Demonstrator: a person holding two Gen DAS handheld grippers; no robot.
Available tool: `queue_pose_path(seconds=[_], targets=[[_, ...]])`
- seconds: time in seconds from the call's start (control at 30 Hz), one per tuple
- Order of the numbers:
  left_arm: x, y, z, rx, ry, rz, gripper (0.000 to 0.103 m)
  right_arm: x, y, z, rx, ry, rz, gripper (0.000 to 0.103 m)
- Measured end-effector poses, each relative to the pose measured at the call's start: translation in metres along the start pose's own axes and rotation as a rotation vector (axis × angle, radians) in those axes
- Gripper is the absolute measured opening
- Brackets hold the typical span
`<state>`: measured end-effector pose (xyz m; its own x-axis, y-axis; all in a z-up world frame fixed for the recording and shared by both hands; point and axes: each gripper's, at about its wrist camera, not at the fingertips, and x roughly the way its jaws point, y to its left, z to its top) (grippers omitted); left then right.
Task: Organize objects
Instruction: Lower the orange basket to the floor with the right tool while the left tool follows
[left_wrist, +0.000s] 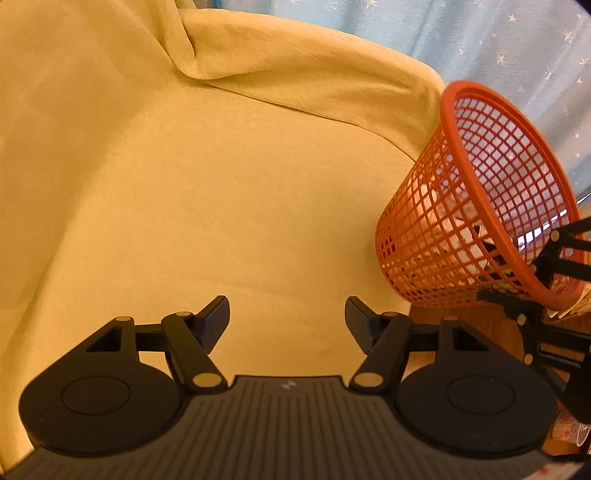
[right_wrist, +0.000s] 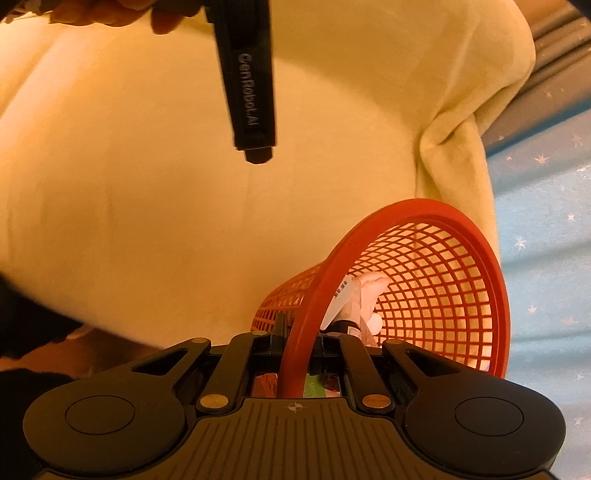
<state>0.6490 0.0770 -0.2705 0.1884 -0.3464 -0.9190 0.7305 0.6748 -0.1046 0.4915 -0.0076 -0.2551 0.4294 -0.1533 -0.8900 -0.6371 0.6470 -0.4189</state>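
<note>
Orange plastic mesh basket tilted at our 3 o'clock, rim clenched by right tool, likely tipped so contents settle. Papers, wrappers inside. Left tool released, empty, over yellow fabric cover, ready to assist.

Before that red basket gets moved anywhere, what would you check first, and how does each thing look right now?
1. Right claw shut on the basket rim: ok.
2. Basket upright: not ok, it is tilted.
3. Things inside the basket staying below the rim: ok, though the tilt could let them slide.
4. Left claw open and empty, free to help: ok.
5. Yellow cloth free of the basket: cannot tell, they sit close together.
6. Firmness of the grip: cannot tell.
</note>
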Motion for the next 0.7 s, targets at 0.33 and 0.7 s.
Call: queue_pose_path(seconds=[0.33, 0.7], targets=[[-0.011, -0.068, -0.041, -0.094, 0.0, 0.073, 0.065, -0.026, 0.027, -0.075, -0.082, -0.055, 0.054, 0.004], [-0.012, -0.143, -0.077, -0.238, 0.028, 0.13, 0.065, -0.044, 0.044, -0.154, -0.21, -0.075, 0.077, 0.004]])
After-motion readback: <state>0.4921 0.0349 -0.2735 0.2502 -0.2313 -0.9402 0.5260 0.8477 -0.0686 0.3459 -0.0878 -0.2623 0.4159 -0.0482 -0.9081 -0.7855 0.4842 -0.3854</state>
